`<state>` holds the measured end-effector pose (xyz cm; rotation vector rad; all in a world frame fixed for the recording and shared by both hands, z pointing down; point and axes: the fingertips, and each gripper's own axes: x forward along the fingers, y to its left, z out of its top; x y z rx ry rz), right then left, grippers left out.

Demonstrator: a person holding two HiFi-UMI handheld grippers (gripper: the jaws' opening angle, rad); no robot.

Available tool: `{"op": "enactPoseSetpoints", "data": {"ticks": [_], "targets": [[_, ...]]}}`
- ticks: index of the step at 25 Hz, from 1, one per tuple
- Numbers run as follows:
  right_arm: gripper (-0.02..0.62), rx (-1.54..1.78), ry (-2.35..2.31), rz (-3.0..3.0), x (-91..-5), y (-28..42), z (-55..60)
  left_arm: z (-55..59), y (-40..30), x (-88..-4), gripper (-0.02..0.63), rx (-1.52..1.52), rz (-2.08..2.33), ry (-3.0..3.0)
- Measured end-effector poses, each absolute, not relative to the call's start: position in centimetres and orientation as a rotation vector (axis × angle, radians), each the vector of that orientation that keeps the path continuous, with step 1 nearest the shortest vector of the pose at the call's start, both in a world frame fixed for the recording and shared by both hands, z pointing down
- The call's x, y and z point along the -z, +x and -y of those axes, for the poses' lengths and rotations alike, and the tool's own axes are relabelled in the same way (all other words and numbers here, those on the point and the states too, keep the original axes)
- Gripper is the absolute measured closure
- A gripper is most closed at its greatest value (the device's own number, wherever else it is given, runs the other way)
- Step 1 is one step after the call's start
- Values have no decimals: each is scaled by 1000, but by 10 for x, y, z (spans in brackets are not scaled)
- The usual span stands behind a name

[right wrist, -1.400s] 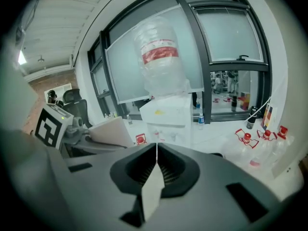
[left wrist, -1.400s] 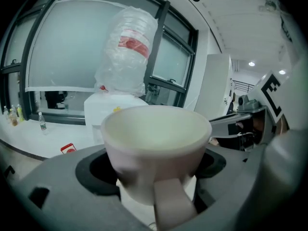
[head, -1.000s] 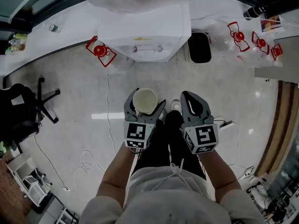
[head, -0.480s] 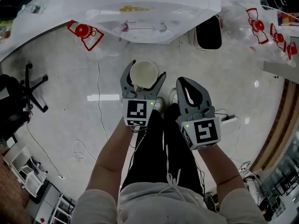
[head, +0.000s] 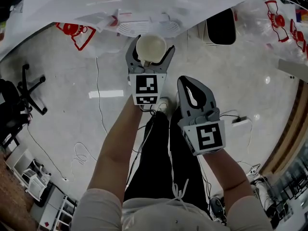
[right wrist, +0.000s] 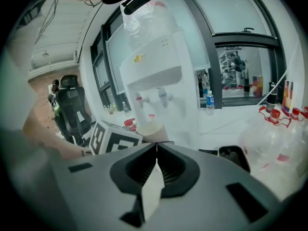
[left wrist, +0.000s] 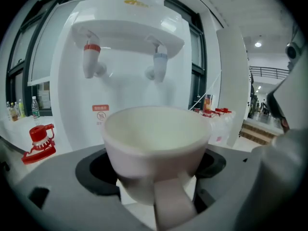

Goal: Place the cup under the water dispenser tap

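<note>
An empty cream cup (head: 150, 47) (left wrist: 155, 143) sits upright between the jaws of my left gripper (head: 150, 49), which is shut on it, handle toward the camera. It hangs just in front of the white water dispenser (head: 144, 13) (left wrist: 130, 66). In the left gripper view the red tap (left wrist: 91, 59) and the blue tap (left wrist: 159, 65) stand above and beyond the cup's rim. My right gripper (head: 191, 88) (right wrist: 156, 147) is shut with nothing in it, lower and nearer the body than the left one. The right gripper view shows the dispenser (right wrist: 154, 81) and the cup (right wrist: 153, 129) ahead.
A black bin (head: 221, 25) stands to the right of the dispenser. Clear water bottles with red handles (head: 276, 18) lie at the right, another red handle (head: 72, 32) at the left. An office chair (head: 14, 105) stands far left. Cables trail over the floor (head: 86, 153).
Both grippers have sunk toward the floor. The left one has carried the cup forward, up to the dispenser's front; the right stays behind it. The dispenser now fills more of the view.
</note>
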<state>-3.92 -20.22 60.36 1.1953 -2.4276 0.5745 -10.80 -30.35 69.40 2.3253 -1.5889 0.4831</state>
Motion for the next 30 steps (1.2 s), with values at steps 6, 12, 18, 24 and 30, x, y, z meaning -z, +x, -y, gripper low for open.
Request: {"op": "enactPoseSetpoints", "data": {"ticks": [6, 12, 18, 24, 30], "targets": [[566, -550, 1184, 2415, -616, -31, 206, 328, -101, -716, 155, -529, 1583, 2297], [566, -532, 1171, 2380, -631, -24, 218, 343, -104, -732, 155, -565, 1587, 2295], [566, -524, 1174, 2374, -634, -23, 228, 353, -106, -739, 155, -534, 1606, 2295], [566, -562, 1223, 2346, -637, -12, 235, 362, -102, -736, 155, -508, 1623, 2331], [566, -559, 1205, 2341, -642, -17, 234, 362, -101, -737, 155, -538, 1598, 2391]]}}
